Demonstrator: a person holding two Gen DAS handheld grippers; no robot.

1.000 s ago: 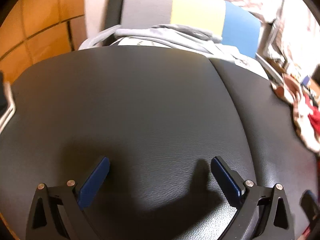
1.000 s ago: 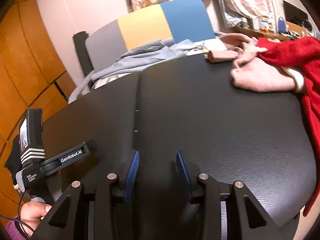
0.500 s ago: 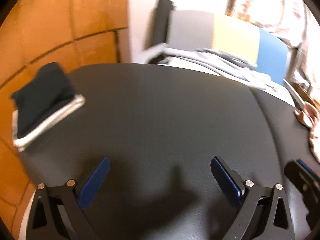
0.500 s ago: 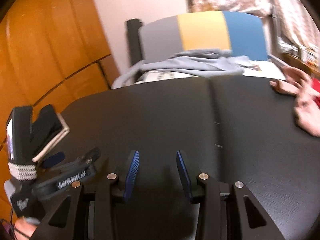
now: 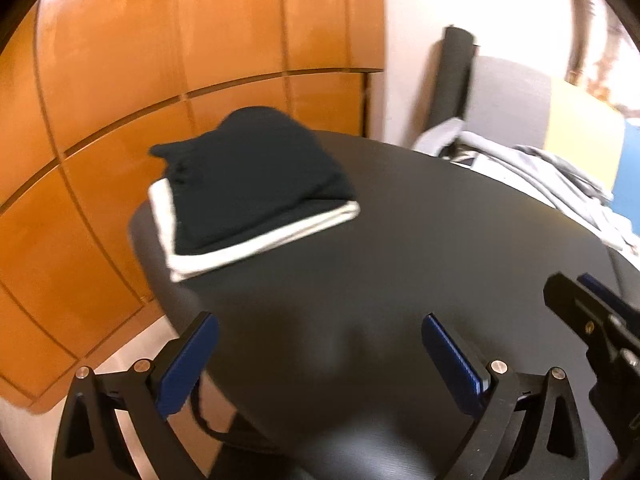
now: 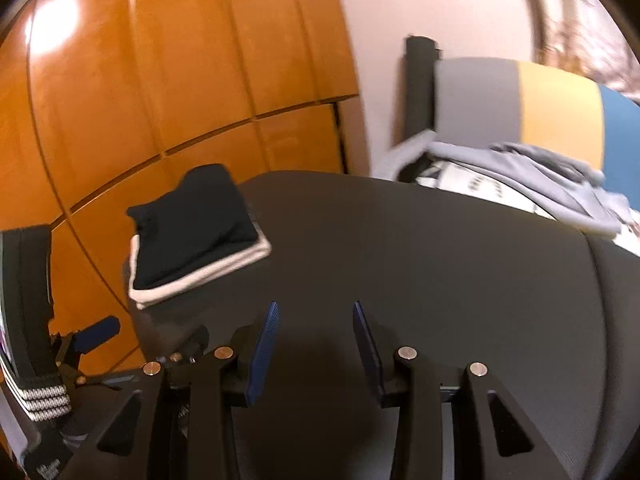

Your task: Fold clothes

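Blue pads stand nearest to us in both wrist views. Our left gripper [image 5: 320, 354] has its jaws wide apart with nothing between them, over the near edge of the black table [image 5: 420, 240]. Our right gripper [image 6: 314, 346] has its jaws apart by a narrower gap, also empty, and hangs above the same dark tabletop. In the left wrist view the right gripper's black frame shows at the right edge; in the right wrist view the left gripper shows at the lower left.

Farther out, at the table's left corner, we see two folded garments in one stack: a dark navy garment [image 5: 256, 176] lying on a white garment [image 5: 264, 240] whose edges stick out beneath it. They touch, and neither gripper touches them.

A second ago this stack was out of both views; now it sits in the middle left of each, and the red and pink clothes that showed at the right are out of frame. Both grippers were empty then too.

Beyond the table, one grey garment [image 6: 532, 176] lies loosely over a seat in front of one grey, yellow and blue chair back [image 6: 520, 100]. Orange wood panelling [image 5: 160, 60] fills the left background.
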